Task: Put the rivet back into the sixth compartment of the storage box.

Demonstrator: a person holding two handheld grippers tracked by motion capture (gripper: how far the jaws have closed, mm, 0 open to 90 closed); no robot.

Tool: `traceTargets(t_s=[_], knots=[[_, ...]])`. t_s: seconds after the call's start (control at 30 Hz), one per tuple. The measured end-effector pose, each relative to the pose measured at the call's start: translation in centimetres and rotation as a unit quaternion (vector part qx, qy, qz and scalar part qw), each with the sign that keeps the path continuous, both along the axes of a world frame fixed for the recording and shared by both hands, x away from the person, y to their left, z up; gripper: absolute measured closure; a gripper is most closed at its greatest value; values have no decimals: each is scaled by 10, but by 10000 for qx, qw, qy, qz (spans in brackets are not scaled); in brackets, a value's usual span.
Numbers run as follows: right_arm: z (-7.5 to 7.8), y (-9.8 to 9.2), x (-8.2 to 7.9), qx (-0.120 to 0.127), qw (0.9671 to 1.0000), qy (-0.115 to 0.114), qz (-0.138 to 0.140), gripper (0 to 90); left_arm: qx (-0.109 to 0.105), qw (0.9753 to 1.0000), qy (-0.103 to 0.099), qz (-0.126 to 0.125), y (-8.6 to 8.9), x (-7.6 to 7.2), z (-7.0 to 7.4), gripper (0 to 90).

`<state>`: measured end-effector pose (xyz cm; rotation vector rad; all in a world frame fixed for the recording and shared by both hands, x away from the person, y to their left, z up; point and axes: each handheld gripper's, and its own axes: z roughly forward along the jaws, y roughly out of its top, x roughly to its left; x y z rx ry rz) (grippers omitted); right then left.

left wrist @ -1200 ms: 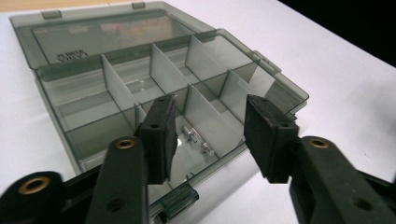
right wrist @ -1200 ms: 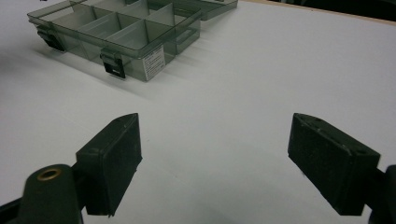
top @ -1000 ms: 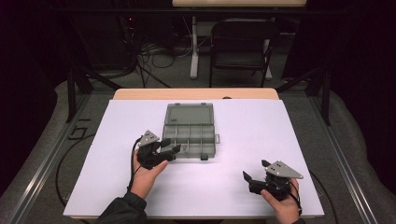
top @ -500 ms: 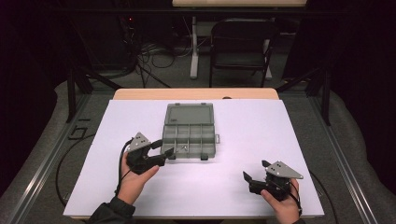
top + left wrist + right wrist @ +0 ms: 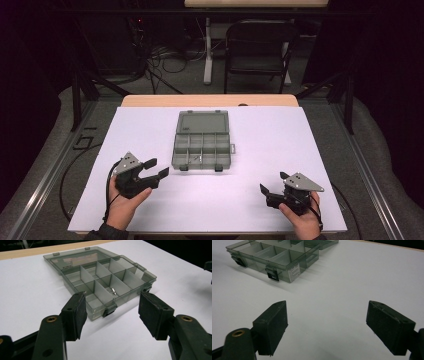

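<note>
Resting on a white counter [image 5: 260, 210], two hand-held tools flank an open compartment box [image 5: 202, 140].
Left tool [image 5: 156, 168] gapes wide near the box's front left corner; right tool [image 5: 272, 183] gapes wide by the front right edge.

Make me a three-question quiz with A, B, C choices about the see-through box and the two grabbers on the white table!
1. Where does the small screw lie?
A. in a compartment of the box
B. on the lid
C. on the table

2. How many black latches are on the front of the box?
A. one
B. two
C. four

3. How is the left gripper?
A. shut on the box
B. shut on nothing
C. open

Answers: 1 A, the left gripper view shows it between the dividers. 2 B, two dark clips sit on the near wall. 3 C, its jaws stand apart, short of the box; the right gripper is open too.
</note>
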<state>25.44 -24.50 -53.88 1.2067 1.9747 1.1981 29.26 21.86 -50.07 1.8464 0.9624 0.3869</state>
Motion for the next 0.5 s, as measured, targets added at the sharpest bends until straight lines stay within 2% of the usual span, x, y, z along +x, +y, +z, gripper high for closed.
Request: traceTargets(t_s=[0.23, 0.37, 0.5], knots=[[0, 0, 0, 4, 10000, -17, 4, 170, 22, 10000, -9, 25, 10, -7, -7, 395], [0, 0, 0, 17, 10000, -23, 8, 170, 135, 9999, 88, 17, 17, -10, -16, 394], [0, 0, 0, 35, 10000, -5, 14, 170, 161, 9997, 160, 46, 20, -11, -22, 395]])
